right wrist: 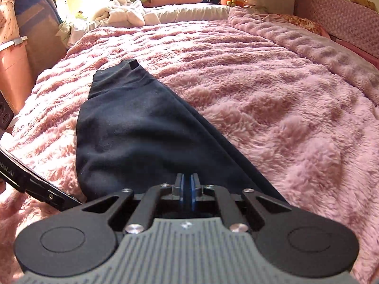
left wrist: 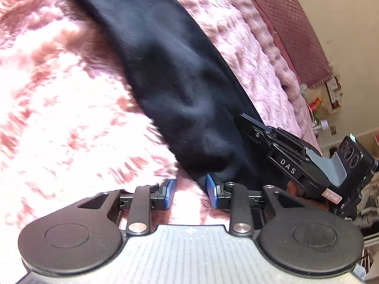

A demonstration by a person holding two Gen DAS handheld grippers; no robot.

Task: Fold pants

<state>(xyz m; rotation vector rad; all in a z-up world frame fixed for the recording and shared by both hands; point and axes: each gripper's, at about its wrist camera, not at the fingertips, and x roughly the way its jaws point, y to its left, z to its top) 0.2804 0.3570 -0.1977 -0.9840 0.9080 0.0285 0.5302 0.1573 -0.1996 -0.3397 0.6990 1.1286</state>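
Dark navy pants [right wrist: 132, 127] lie lengthwise on a fluffy pink blanket [right wrist: 272, 108]. In the right wrist view the cloth narrows and pulls taut toward my right gripper [right wrist: 187, 189], whose blue pads are closed together on the near edge of the pants. The left wrist view shows the same pants [left wrist: 170, 75] running from the top left down to my left gripper [left wrist: 190, 193]. Its blue pads stand apart with pink blanket between them, and a corner of the pants lies against the right-hand pad. My right gripper [left wrist: 246, 122] grips the cloth's edge just to its right.
The blanket covers a bed [right wrist: 308, 54] with a maroon padded headboard [left wrist: 291, 23] along one side. White cloths [right wrist: 128, 14] and cushions lie at the far end. An orange bin [right wrist: 11, 71] stands off the left side, and small items crowd a stand [left wrist: 324, 104] beyond the bed.
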